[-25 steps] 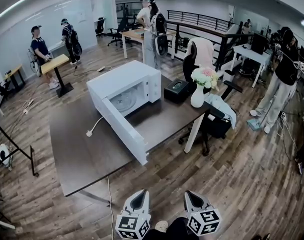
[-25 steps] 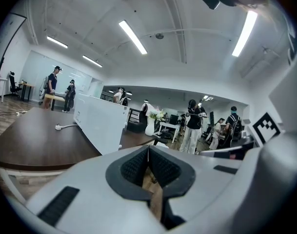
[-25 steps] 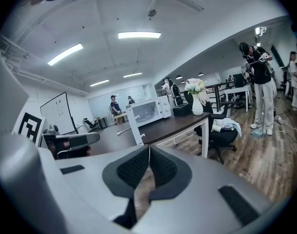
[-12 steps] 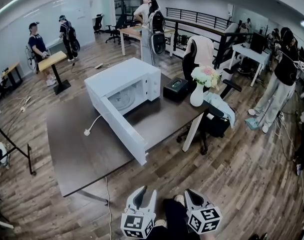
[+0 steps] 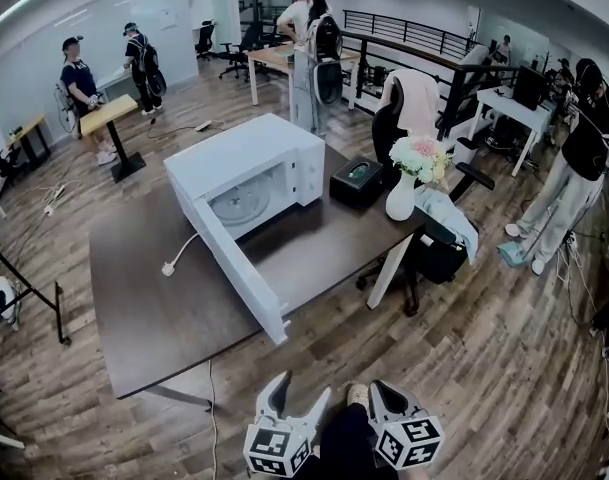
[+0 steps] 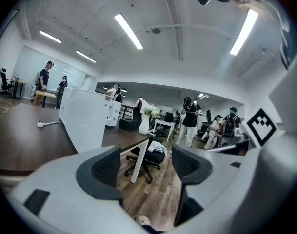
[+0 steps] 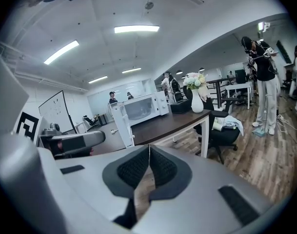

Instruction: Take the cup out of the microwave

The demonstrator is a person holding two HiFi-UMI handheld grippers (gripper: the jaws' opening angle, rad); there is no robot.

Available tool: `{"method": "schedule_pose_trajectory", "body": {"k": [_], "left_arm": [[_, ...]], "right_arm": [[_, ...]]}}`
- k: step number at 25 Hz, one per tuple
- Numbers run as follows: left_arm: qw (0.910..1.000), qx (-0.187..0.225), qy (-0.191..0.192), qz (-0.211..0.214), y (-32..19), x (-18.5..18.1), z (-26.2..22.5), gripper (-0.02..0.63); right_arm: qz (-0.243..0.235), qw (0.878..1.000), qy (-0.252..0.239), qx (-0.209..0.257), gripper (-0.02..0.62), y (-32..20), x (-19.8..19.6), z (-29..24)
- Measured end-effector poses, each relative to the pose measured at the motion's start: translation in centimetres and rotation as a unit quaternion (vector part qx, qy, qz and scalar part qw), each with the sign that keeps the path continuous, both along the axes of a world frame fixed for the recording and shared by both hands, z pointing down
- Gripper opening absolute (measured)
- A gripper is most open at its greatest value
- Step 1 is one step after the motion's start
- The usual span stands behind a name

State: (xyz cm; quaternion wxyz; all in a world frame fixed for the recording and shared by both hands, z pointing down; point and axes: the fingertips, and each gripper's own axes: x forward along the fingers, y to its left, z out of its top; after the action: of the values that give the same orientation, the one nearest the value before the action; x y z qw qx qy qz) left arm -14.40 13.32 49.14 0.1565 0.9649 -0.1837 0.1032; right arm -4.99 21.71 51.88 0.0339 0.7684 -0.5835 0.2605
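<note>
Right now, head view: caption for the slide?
Left gripper, jaws just opening and empty, and shut right gripper face a white microwave, door open, on a dark table.

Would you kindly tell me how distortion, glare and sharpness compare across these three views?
Head view: fisheye bows the table edges; light even, detail sharp. Left gripper view: black circular border; the ceiling light strip blows out white. Right gripper view: same border; the microwave is sharp though small.

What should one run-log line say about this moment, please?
left tongs: open, empty, jaws just been opening | right tongs: shut, empty | microwave: on table, door open | cup: not seen
</note>
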Motion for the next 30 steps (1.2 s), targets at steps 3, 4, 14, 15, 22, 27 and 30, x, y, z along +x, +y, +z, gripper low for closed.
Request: {"method": "schedule_pose_trajectory", "body": {"k": [3,4,14,15,22,27,30], "left_arm": [[0.9999,-0.006,0.008,0.001,-0.7,2.6,-0.1,0.345],[1.0000,-0.006,0.007,-0.001,-1.0,3.4,-0.1,0.353],[0.9991,-0.017,-0.001,-0.038,-5.1,10.9,0.8,0.405],[0.9991,-0.017,-0.001,-0.040,-5.6,11.6,0.9,0.407],[0.9966,-0.017,-0.001,-0.081,-9.5,16.3,1.2,0.407],[0.9938,-0.011,-0.001,-0.110,-12.2,19.2,1.4,0.407],[0.9906,-0.004,0.001,-0.137,-13.7,20.1,1.3,0.407]], "right_arm": [[-0.001,1.000,-0.002,-0.002,-0.005,-1.0,2.5,0.2],[-0.002,1.000,-0.004,-0.003,-0.005,-1.4,3.4,0.2],[-0.029,1.000,-0.001,-0.004,-0.005,-6.3,11.8,0.2],[-0.033,0.999,-0.002,-0.005,-0.005,-7.0,12.5,0.2],[-0.069,0.998,-0.002,-0.006,-0.005,-11.3,17.7,0.4],[-0.089,0.996,-0.001,-0.009,-0.005,-14.1,21.5,0.9],[-0.101,0.995,-0.001,-0.009,-0.005,-15.3,23.2,1.1]]}}
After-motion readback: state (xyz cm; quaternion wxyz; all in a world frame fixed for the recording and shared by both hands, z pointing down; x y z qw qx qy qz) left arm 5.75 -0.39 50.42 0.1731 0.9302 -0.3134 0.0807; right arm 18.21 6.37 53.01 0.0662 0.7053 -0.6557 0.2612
